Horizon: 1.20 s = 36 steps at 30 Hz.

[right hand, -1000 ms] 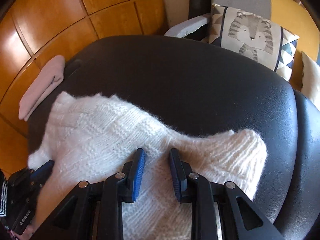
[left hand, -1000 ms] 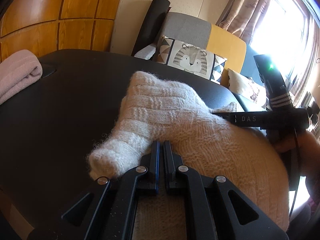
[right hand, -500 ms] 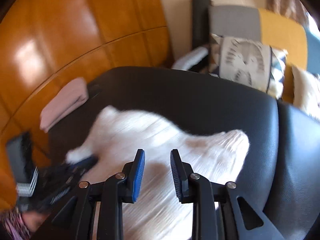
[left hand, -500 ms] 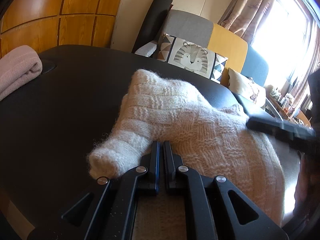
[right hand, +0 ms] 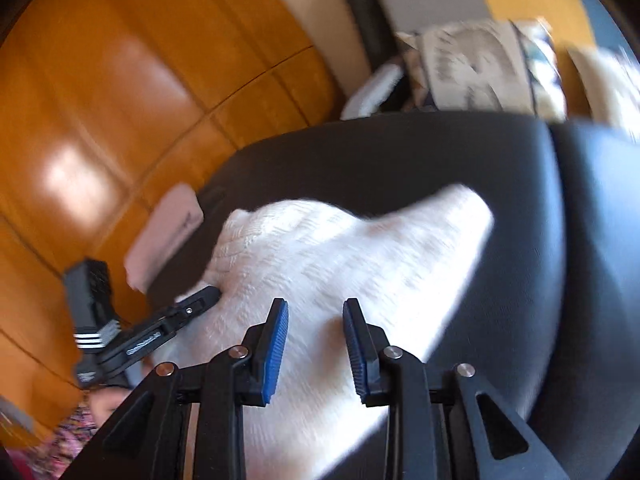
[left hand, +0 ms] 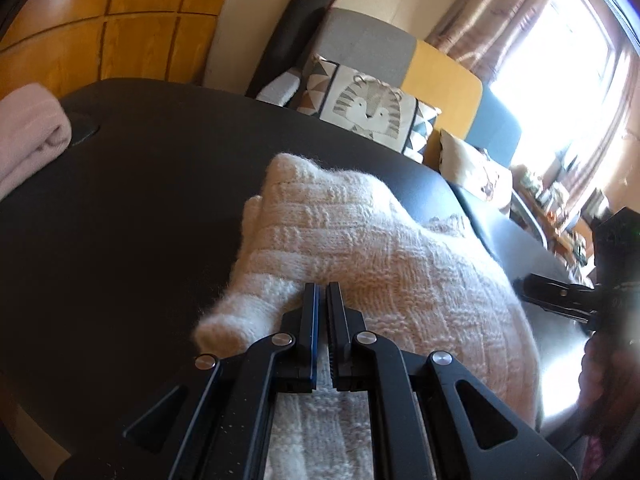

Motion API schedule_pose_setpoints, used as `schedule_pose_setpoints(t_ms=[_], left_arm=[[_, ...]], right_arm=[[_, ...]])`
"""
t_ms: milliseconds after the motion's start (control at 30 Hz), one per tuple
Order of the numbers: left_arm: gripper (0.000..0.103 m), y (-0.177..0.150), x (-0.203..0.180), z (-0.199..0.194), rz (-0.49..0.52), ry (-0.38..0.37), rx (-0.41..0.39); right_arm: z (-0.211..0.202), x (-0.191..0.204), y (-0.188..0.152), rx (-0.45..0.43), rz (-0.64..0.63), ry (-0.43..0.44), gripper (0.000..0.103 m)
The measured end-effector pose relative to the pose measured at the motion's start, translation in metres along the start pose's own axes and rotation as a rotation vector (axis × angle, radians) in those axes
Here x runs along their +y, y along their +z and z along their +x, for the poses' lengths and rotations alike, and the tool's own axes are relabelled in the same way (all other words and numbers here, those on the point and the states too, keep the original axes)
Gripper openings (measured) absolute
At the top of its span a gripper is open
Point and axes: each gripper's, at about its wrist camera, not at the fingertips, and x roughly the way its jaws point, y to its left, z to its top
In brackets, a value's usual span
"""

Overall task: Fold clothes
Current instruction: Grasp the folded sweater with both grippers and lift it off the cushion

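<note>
A cream knitted sweater (left hand: 360, 248) lies partly folded on a black padded surface (left hand: 140, 208). My left gripper (left hand: 322, 292) is shut, its tips pressed on the sweater by the folded sleeve; whether it pinches cloth I cannot tell. It also shows at the sweater's left edge in the right wrist view (right hand: 200, 300). My right gripper (right hand: 316, 312) is open and empty, held above the sweater (right hand: 340, 256). In the left wrist view it (left hand: 560, 292) is off the sweater's right side.
A folded pink garment (left hand: 28, 132) lies at the far left of the black surface, also in the right wrist view (right hand: 164, 236). Behind stand a wooden panel wall (right hand: 100, 80), a sofa with a tiger cushion (left hand: 368, 108), and a bright window (left hand: 560, 60).
My right gripper has lifted off the sweater and pulled back to the right, still open. The left gripper has stayed shut on the same spot.
</note>
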Motion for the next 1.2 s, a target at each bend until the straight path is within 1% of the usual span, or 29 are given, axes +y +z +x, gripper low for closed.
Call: schedule_pose_setpoints(t_ms=[67, 100, 133, 167, 200, 233, 267, 300, 333, 367, 400, 433, 500, 567, 633, 667, 700, 767, 833, 900, 1000, 1133, 1200], left_arm=[[0.006, 0.002, 0.001, -0.006, -0.01, -0.029, -0.022], [0.011, 0.004, 0.002, -0.01, -0.019, -0.049, -0.036], [0.013, 0.005, 0.002, -0.013, -0.028, -0.069, -0.049], [0.021, 0.006, 0.006, -0.016, -0.051, -0.092, -0.062], [0.031, 0.007, 0.011, -0.018, -0.084, -0.116, -0.075], [0.036, 0.008, 0.017, -0.018, -0.119, -0.137, -0.079], [0.041, 0.009, 0.023, -0.017, -0.146, -0.145, -0.077], [0.042, 0.01, 0.028, -0.017, -0.166, -0.147, -0.074], [0.043, 0.011, 0.033, -0.017, -0.186, -0.148, -0.071], [0.05, 0.013, 0.037, -0.015, -0.204, -0.151, -0.062], [0.057, 0.014, 0.042, -0.013, -0.22, -0.154, -0.048], [0.06, 0.014, 0.045, -0.008, -0.228, -0.159, -0.022], [0.061, 0.014, 0.047, 0.002, -0.232, -0.17, 0.046], [0.061, 0.015, 0.044, 0.015, -0.193, -0.159, 0.121], [0.066, 0.016, 0.039, 0.027, -0.144, -0.162, 0.177], [0.071, 0.017, 0.039, 0.031, -0.135, -0.168, 0.194], [0.078, 0.018, 0.04, 0.034, -0.135, -0.174, 0.205], [0.083, 0.019, 0.044, 0.04, -0.173, -0.185, 0.234], [0.085, 0.02, 0.045, 0.043, -0.201, -0.193, 0.255], [0.085, 0.022, 0.038, 0.046, -0.146, -0.178, 0.286], [0.085, 0.022, 0.033, 0.046, -0.112, -0.17, 0.302], [0.085, 0.021, 0.035, 0.045, -0.105, -0.187, 0.284], [0.085, 0.021, 0.03, 0.046, -0.093, -0.163, 0.283]], right_arm=[[-0.007, -0.019, -0.007, 0.038, 0.105, 0.02, 0.038], [-0.008, -0.029, -0.013, 0.059, 0.158, 0.03, 0.04], [-0.008, -0.039, -0.018, 0.079, 0.212, 0.041, 0.045], [-0.009, -0.05, -0.024, 0.1, 0.266, 0.052, 0.048], [-0.007, -0.057, -0.029, 0.112, 0.32, 0.082, 0.05], [-0.004, -0.064, -0.035, 0.121, 0.374, 0.119, 0.055], [-0.002, -0.071, -0.041, 0.13, 0.428, 0.155, 0.062], [0.002, -0.076, -0.045, 0.143, 0.477, 0.185, 0.065], [0.005, -0.079, -0.048, 0.144, 0.51, 0.217, 0.066], [0.008, -0.08, -0.049, 0.141, 0.531, 0.243, 0.068], [0.01, -0.078, -0.047, 0.154, 0.52, 0.25, 0.069], [0.013, -0.075, -0.044, 0.171, 0.499, 0.252, 0.071], [0.018, -0.069, -0.038, 0.206, 0.458, 0.255, 0.075], [0.025, -0.062, -0.032, 0.243, 0.409, 0.262, 0.083], [0.033, -0.056, -0.025, 0.276, 0.353, 0.266, 0.083], [0.035, -0.052, -0.022, 0.286, 0.33, 0.26, 0.083], [0.038, -0.049, -0.02, 0.296, 0.307, 0.254, 0.083], [0.04, -0.045, -0.016, 0.301, 0.291, 0.245, 0.084], [0.039, -0.042, -0.018, 0.294, 0.29, 0.236, 0.084], [0.037, -0.04, -0.021, 0.279, 0.287, 0.232, 0.085], [0.034, -0.034, -0.027, 0.256, 0.263, 0.211, 0.088], [0.035, -0.015, -0.034, 0.186, 0.185, 0.179, 0.103], [0.033, -0.004, -0.041, 0.138, 0.117, 0.121, 0.103]])
